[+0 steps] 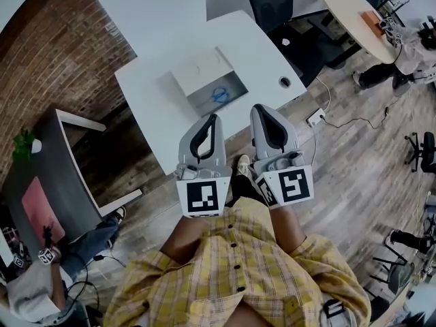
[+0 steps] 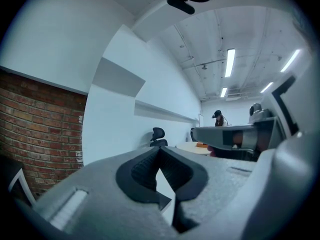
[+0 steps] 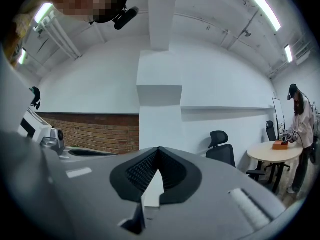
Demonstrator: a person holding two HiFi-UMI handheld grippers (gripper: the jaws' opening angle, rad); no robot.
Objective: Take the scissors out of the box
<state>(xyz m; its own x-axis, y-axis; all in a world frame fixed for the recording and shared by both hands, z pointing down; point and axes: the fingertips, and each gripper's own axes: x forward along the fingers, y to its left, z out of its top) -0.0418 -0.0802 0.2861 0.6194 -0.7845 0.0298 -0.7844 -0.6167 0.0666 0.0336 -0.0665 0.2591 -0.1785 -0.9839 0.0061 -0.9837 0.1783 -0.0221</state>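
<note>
An open white box (image 1: 197, 72) sits on the white table (image 1: 151, 86) in the head view, and blue-handled scissors (image 1: 219, 95) lie inside it. Both grippers hover level at the table's near edge, just short of the box. My left gripper (image 1: 212, 118) is shut with nothing in it; its pads meet at the tips in the left gripper view (image 2: 160, 148). My right gripper (image 1: 259, 109) is beside it, also shut and empty, with the jaws closed together in the right gripper view (image 3: 159, 149). Neither gripper view shows the box or the scissors.
The table has a cable hole (image 1: 285, 82) near its right corner. A black office chair (image 1: 272, 0) and a round table (image 1: 354, 11) stand beyond. A power strip (image 1: 315, 118) lies on the wood floor. A dark desk (image 1: 58, 176) and a seated person (image 1: 41, 278) are at left.
</note>
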